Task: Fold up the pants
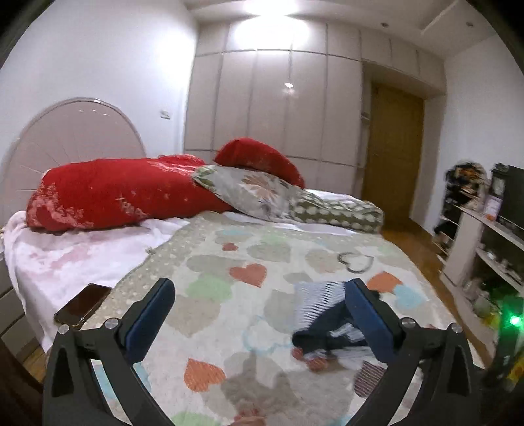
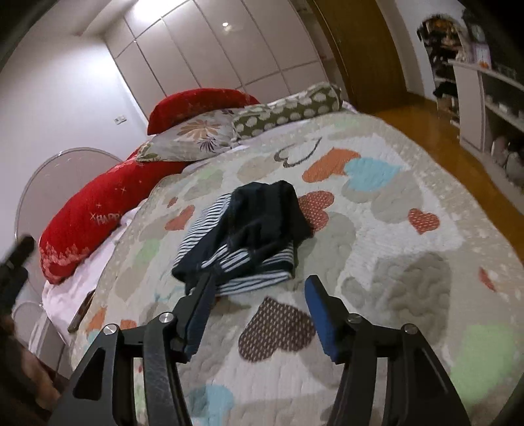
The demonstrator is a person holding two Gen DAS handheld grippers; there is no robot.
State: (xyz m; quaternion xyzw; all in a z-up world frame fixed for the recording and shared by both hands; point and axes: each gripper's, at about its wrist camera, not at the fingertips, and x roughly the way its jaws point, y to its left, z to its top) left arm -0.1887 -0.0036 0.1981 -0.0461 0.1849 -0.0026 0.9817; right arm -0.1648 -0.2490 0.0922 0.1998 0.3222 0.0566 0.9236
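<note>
I'm over a bed w/ a heart-print quilt (image 1: 294, 262). At its head end an arched pale headboard (image 1: 75, 137), two red pillows (image 1: 114, 193), a floral cushion (image 1: 249, 193) and a green dotted bolster (image 1: 337, 209). A phone (image 1: 82, 304) lies at the quilt's left edge. White walls; floor-to-ceiling wardrobe (image 1: 271, 105) along the far wall, wood door (image 1: 393, 147) beside it. Wood floor (image 2: 442, 131). White shelf unit (image 1: 484, 249) on the right, cluttered. Ceiling light (image 1: 271, 9) glaring bright.
</note>
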